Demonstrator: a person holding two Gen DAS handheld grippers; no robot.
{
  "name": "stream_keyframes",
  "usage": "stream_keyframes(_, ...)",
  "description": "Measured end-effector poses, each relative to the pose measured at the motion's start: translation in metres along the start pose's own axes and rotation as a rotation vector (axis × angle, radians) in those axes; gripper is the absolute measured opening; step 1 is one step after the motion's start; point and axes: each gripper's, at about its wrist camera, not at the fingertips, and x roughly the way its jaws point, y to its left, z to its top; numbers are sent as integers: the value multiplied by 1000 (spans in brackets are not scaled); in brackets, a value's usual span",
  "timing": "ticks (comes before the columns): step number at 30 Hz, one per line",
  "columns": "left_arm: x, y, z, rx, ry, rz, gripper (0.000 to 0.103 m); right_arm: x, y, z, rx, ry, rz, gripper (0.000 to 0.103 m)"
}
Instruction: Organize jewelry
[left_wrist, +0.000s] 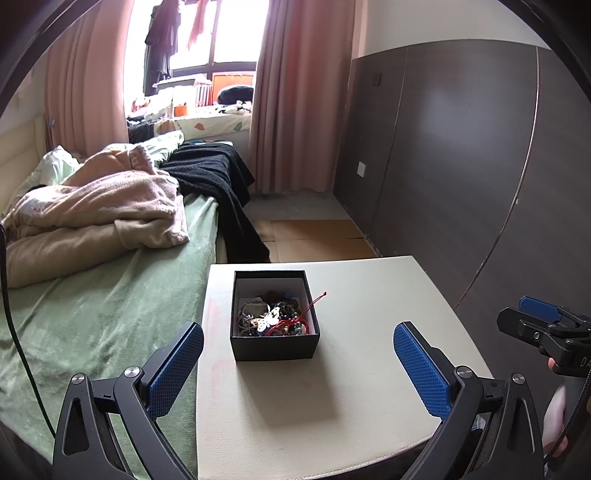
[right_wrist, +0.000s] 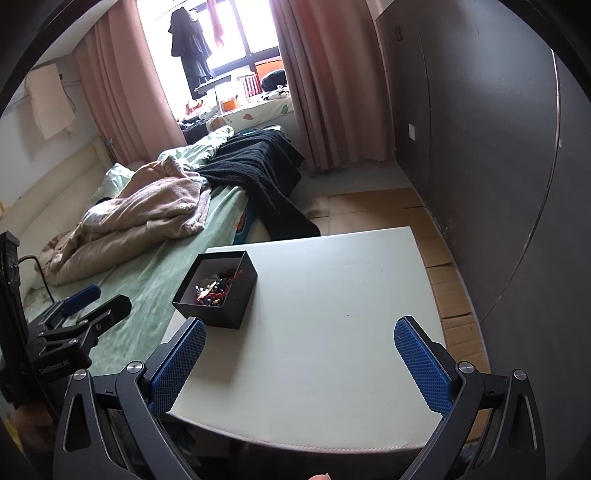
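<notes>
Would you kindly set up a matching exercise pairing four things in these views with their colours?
Things:
1. Jewelry box
2. Table
3. Bed sheet
4. Curtains

Colours:
A. Pink
B. Green
C. Black
D. Cream white

Pairs: 1-C, 2-D, 3-B, 4-A.

Both the left claw and the right claw are open and hold nothing.
</notes>
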Motion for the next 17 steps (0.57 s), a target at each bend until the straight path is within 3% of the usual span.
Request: stream_keyframes(17,3,1,2,4,-10,-1,102,2,-2,3,-23,1,-27,103)
